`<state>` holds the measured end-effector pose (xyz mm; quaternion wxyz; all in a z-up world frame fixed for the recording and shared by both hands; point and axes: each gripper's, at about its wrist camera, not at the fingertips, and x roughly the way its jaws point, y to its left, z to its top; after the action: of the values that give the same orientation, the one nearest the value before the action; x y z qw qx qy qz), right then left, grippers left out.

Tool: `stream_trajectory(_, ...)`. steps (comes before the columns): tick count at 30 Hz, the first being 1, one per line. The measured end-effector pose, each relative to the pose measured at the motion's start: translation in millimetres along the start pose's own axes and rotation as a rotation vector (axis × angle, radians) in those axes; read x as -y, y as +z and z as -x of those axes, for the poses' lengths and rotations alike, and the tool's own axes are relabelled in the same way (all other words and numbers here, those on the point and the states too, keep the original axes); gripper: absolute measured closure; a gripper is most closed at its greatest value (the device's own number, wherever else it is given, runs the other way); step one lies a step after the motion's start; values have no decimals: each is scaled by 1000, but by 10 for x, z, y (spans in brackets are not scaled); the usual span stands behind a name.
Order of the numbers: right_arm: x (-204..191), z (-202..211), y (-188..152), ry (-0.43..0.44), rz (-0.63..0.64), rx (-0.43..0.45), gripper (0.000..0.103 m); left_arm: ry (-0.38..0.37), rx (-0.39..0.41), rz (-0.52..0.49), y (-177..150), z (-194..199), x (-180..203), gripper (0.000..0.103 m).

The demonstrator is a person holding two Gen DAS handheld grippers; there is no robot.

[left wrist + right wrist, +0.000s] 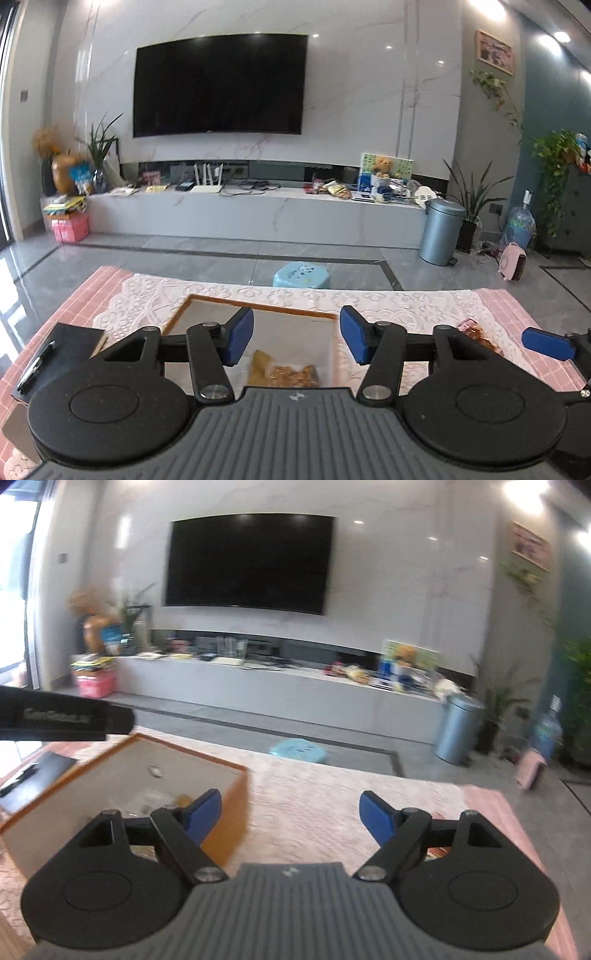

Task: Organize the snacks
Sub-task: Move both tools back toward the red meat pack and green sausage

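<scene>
An open box [258,310] with an orange rim stands on the lace cloth, and a clear bag of golden snacks [291,374] lies inside it. My left gripper [295,338] hovers above the box, jaws apart, nothing between the blue pads. Another snack packet [476,334] lies on the cloth to the right, near a blue pad [546,343] of my right gripper. In the blurred right wrist view, my right gripper [290,818] stands open and empty over the cloth, just right of the box [236,775]. The left gripper's black body [66,720] shows at far left.
A black notebook with a pen [55,358] lies on the pink table cover at left. Beyond the table's far edge stand a blue stool [301,275], a TV unit [258,210] with clutter, a grey bin [441,232] and a pink heater [513,262].
</scene>
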<state>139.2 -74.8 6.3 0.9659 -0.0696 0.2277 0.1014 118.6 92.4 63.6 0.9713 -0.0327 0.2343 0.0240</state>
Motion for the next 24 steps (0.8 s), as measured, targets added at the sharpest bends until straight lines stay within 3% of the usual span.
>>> stream_trajectory(13, 1181, 390, -519, -220, -240, -72, 23, -144, -60, -105, -317, -60, 1039, 41)
stream_trajectory(24, 1778, 401, -769, -271, -329, -132, 19, -254, -216, -169, -527, -324, 1662, 34)
